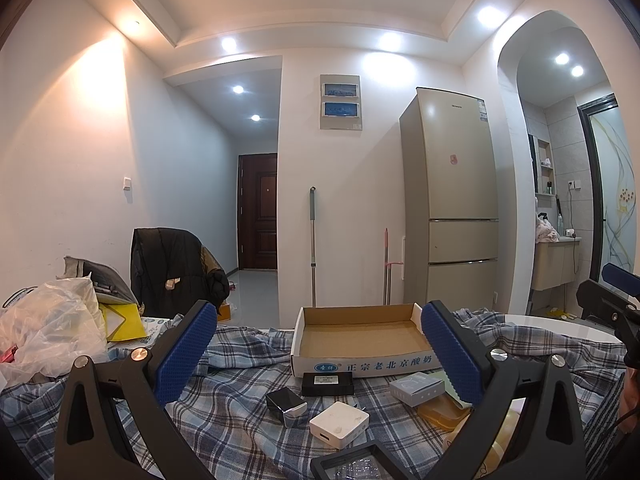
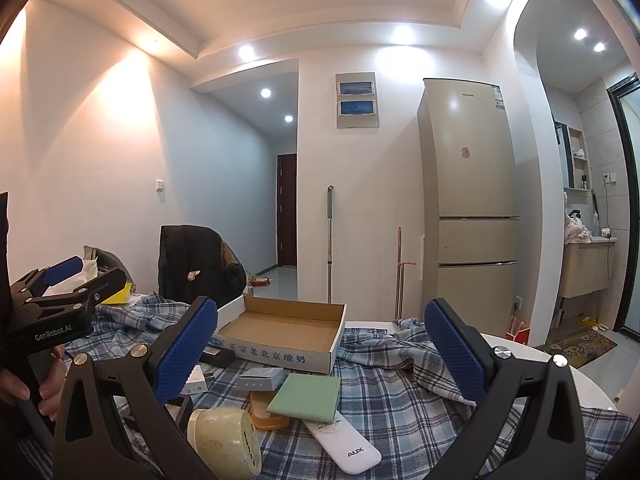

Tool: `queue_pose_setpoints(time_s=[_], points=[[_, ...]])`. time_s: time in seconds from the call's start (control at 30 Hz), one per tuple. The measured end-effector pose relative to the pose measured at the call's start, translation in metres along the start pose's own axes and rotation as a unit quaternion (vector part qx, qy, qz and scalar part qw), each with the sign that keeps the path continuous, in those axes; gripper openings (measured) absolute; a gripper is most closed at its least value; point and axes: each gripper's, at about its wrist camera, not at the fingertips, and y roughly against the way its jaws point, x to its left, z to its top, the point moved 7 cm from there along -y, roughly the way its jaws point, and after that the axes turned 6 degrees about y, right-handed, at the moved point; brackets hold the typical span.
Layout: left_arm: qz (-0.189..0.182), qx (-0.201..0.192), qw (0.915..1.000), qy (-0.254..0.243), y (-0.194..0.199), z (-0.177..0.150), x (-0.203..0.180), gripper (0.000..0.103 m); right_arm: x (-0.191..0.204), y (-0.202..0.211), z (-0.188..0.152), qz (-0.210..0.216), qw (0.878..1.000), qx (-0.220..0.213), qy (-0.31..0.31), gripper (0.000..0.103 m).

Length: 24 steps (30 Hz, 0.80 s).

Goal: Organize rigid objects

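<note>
White walls, a tall beige refrigerator (image 1: 452, 196) and a dark wooden door (image 1: 258, 212) stand behind a tabletop draped in a blue-and-white plaid cloth (image 1: 228, 400). On the cloth lies a shallow open cardboard tray with a white printed outer wall (image 1: 360, 364), its long axis running left to right in the left wrist view, hollow side up and nothing showing inside. Just in front of it sit a flat black rectangular box (image 1: 327, 384), a small black cube with a shiny face (image 1: 286, 402), a white square plastic box (image 1: 339, 424) and a pale grey carton (image 1: 416, 388). The right wrist view adds a flat green rectangular pad (image 2: 306, 398), a cream round jar on its side (image 2: 224, 440), mouth toward the camera's left, and a white remote control marked AUX (image 2: 344, 446), its long axis slanting from near right to far left. The left tool (image 1: 319, 344) is spread wide with nothing between its blue pads. The right tool (image 2: 320, 346) is likewise wide apart and bare. A hand (image 2: 24, 384) grips the left tool's handle.
</note>
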Motion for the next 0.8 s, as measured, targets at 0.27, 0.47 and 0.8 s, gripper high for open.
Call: queue_pose_setpoints(time_s=[0.27,0.47,0.8], points=[[0.0,0.001,1.0,0.0,0.0,0.001,0.0,0.103,-0.001,-0.002,-0.001,-0.007,1.0,0.006,-0.001,0.103],[-0.049,-0.011,0.9986,0.018,0.008,0.001,-0.001,0.103,-0.001,-0.005,-0.003,-0.01,1.0,0.019,0.001,0.103],[-0.026,0.026,0.9993,0.007,0.011,0.014,-0.007,0.103,-0.013,-0.007,0.01,-0.049,0.996,0.07,0.019,0.103]])
